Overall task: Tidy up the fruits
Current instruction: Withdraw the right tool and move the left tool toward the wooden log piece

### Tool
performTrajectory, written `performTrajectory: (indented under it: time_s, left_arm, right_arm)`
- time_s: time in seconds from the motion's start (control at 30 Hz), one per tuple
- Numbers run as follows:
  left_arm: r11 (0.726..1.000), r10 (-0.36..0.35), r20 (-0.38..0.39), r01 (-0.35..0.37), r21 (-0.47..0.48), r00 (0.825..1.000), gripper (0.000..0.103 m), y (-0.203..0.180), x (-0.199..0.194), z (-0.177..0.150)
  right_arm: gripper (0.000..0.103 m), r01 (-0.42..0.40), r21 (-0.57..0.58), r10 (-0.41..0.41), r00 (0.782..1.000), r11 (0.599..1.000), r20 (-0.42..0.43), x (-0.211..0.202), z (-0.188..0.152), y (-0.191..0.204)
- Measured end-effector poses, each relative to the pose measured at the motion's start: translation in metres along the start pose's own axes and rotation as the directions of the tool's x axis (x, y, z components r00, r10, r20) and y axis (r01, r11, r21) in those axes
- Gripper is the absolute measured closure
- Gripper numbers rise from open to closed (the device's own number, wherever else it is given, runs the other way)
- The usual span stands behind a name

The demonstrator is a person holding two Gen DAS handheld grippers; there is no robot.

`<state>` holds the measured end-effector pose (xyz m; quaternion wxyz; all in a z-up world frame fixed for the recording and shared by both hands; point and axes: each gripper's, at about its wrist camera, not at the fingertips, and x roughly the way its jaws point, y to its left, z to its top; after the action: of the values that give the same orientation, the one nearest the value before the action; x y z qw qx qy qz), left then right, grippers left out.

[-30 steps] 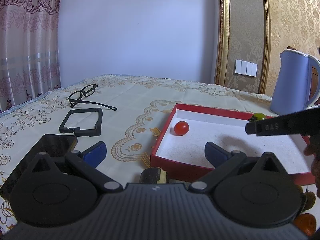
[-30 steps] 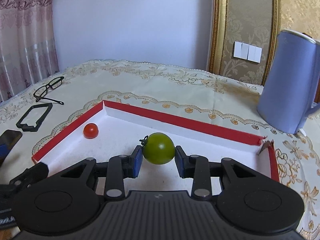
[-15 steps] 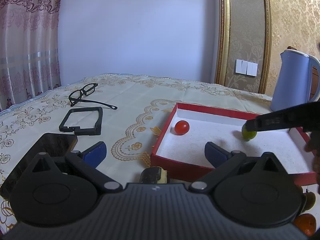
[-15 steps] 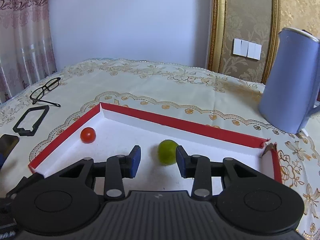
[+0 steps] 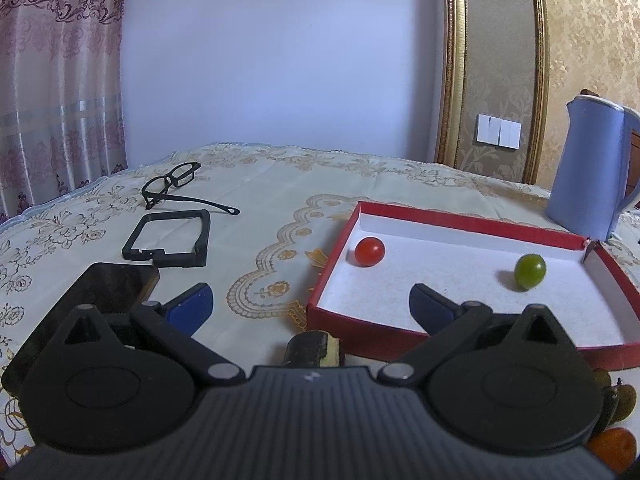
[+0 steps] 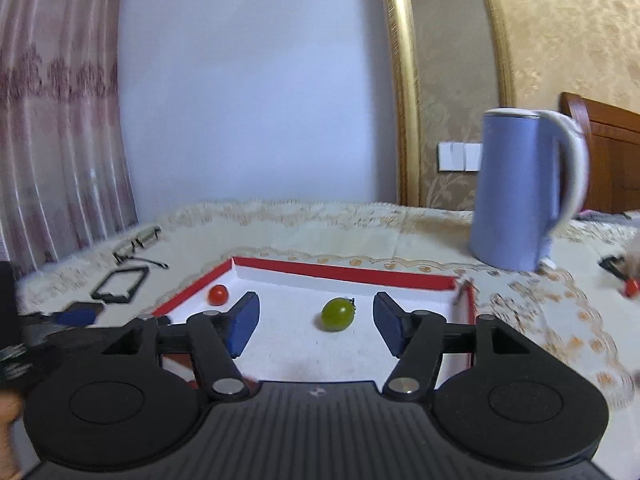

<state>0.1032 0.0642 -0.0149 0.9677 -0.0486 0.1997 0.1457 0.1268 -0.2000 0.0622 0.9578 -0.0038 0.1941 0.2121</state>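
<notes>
A cream tablecloth [image 5: 280,200] with gold scrollwork covered the table, and the red box [image 6: 340,273] sat on it near the blue kettle [image 6: 516,192]. Your right gripper [image 6: 316,322] had just been opening; its jaws stood apart, with the green tomato [image 6: 338,314] lying free on the white floor beyond them, long axis roughly across the view, stem toward the right. The red tomato [image 5: 369,251] sat near the box's left corner. Your left gripper [image 5: 310,304] was spread wide, holding nothing.

Soft daylight, fisheye-bent edges; the right wrist view is motion-blurred
</notes>
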Motion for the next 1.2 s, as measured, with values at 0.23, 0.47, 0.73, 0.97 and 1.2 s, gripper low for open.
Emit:
performTrajectory:
  time_s: [0.23, 0.47, 0.73, 0.97, 1.2]
  left_arm:
    - [1.0, -0.009, -0.029, 0.008, -0.026, 1.0, 0.0, 0.005, 0.004, 0.0]
    - [0.998, -0.037, -0.035, 0.036, -0.049, 0.999, 0.0, 0.009, 0.0, 0.0]
    - [0.997, -0.037, -0.05, 0.033, -0.07, 0.998, 0.0, 0.012, 0.003, 0.0]
    - [0.996, -0.044, -0.059, 0.039, -0.079, 0.997, 0.0, 0.014, 0.004, 0.0]
    - [0.993, -0.021, -0.06, 0.014, -0.117, 0.998, 0.0, 0.022, 0.005, 0.001]
  right_arm:
    - [0.035, -0.024, 0.108, 0.022, 1.0, 0.994, 0.022, -0.051, -0.053, -0.009]
    - [0.035, -0.05, 0.051, 0.054, 0.996, 0.997, -0.068, -0.046, -0.082, 0.006]
    - [0.035, -0.064, -0.036, 0.059, 0.991, 0.997, -0.117, -0.034, -0.086, 0.031]
    - [0.053, -0.036, -0.05, 0.028, 0.988, 0.998, -0.152, -0.026, -0.088, 0.034]
    - [0.06, -0.035, -0.096, 0.018, 0.985, 0.995, -0.169, -0.025, -0.084, 0.033]
